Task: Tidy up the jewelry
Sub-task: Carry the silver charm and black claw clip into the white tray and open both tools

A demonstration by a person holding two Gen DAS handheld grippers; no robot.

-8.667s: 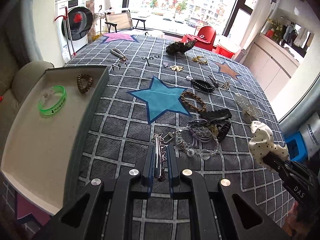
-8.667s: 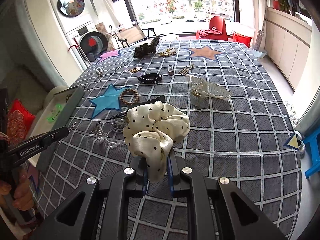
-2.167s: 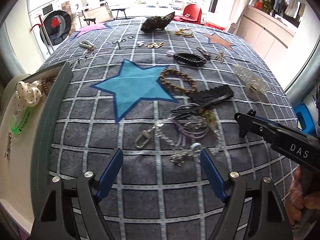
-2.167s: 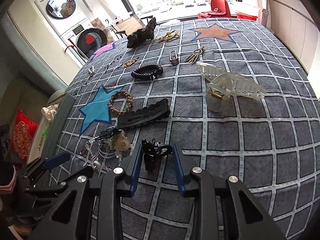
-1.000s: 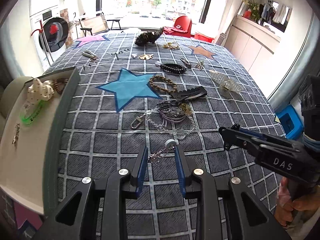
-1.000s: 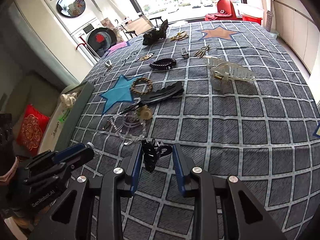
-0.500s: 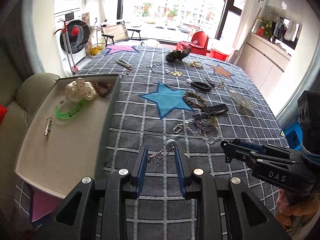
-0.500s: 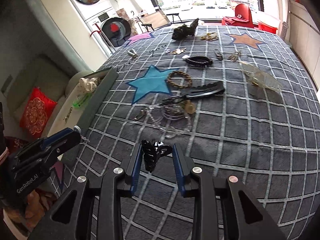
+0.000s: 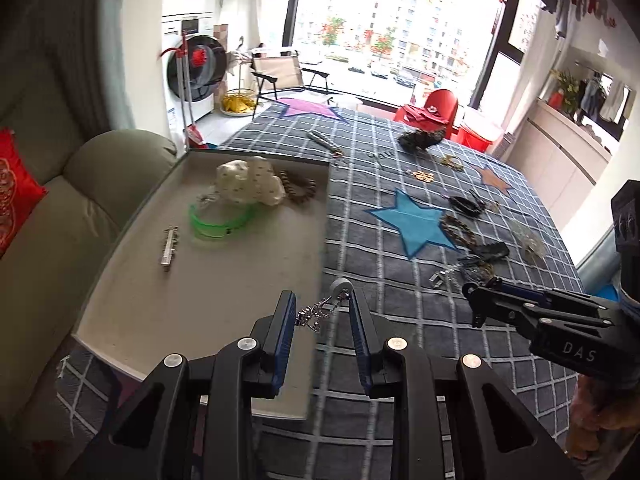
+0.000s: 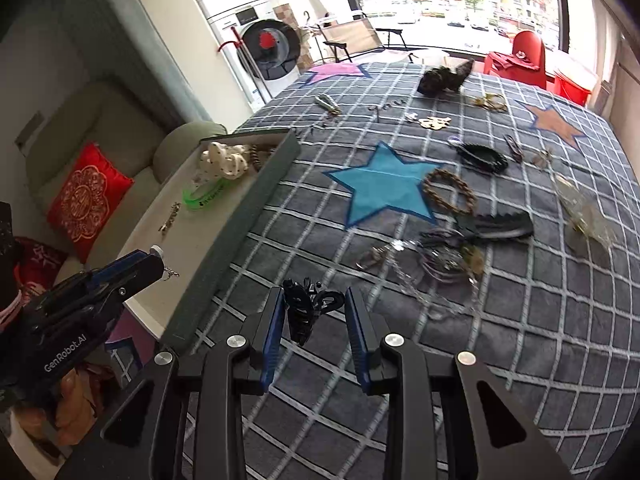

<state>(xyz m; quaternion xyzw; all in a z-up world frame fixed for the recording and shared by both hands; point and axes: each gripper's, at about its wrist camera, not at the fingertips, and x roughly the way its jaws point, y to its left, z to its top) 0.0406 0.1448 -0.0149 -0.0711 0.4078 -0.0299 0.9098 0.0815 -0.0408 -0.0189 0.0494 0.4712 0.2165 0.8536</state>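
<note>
My left gripper (image 9: 322,312) is shut on a silver chain with a grey bead (image 9: 325,305) and holds it above the near right edge of the grey tray (image 9: 224,280). The tray holds a polka-dot scrunchie (image 9: 248,182), a green bangle (image 9: 220,220), a brown bead bracelet (image 9: 300,190) and a silver hair clip (image 9: 170,246). My right gripper (image 10: 314,312) is shut on a small black hair claw (image 10: 304,308) above the checked cloth, right of the tray (image 10: 256,200). The left gripper (image 10: 152,266) also shows in the right wrist view.
Loose jewelry lies on the checked tablecloth (image 10: 520,320): a tangle of chains (image 10: 436,260), a black comb clip (image 10: 496,226), a braided bracelet (image 10: 450,192), a black hair tie (image 10: 482,158), a clear claw clip (image 10: 584,212). A sofa (image 9: 60,208) stands left of the tray.
Both grippers have swung left toward the tray. The left gripper with the chain now hangs over the tray's edge. The right gripper still holds the black claw.
</note>
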